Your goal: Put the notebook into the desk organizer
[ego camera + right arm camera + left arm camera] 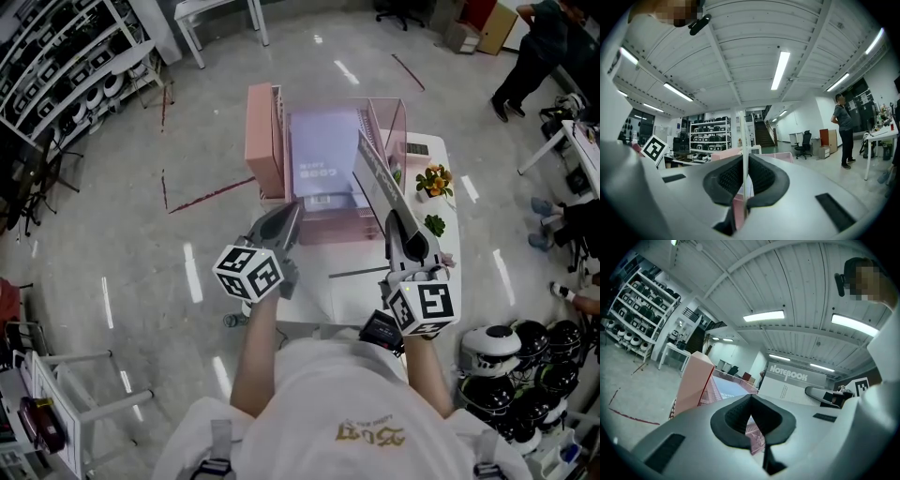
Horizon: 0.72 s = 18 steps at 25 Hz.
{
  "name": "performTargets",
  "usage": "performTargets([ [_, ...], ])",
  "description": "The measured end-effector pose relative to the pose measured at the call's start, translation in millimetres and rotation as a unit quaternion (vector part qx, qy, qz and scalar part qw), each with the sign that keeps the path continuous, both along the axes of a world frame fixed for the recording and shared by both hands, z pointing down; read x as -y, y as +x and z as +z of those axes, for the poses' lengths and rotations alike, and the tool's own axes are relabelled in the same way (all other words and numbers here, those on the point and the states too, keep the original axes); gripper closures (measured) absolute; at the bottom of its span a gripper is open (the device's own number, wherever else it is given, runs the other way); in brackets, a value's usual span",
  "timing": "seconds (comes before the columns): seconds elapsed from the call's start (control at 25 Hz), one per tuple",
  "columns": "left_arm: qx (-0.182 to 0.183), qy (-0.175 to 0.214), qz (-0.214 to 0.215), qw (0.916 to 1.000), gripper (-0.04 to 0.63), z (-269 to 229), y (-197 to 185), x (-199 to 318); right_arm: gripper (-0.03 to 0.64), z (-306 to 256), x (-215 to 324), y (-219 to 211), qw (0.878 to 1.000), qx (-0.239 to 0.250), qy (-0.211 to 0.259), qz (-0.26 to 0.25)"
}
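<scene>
Your white worktop [352, 295] stands on a glossy grey floor [141, 262]. The pink desk organizer [265, 141] fills its far end. Just beside the organizer's right wall sit orange flowers [433, 178] and a green sprig [434, 225].

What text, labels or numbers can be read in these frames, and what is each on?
"NOTEBOOK": cover of the notebook.
Small print under it: too small to read.
Label on the lavender book in the desk organizer: blurred.
Shirt print: unreadable.
</scene>
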<state>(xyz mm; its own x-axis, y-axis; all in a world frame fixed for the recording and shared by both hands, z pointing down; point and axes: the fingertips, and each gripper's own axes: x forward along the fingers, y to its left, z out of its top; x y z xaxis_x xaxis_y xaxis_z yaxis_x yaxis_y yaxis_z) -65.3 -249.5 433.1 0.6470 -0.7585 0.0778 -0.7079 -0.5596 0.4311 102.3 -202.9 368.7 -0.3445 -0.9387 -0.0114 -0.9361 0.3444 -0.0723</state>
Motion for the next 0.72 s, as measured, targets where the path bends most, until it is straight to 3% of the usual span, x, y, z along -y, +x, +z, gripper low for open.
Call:
performTargets([
  [0.72,-0.006,-0.003,-0.015,0.9999,0.58,4,-10,22,0.597,10,33,-22,0.992,-0.128,0.016,-0.007],
])
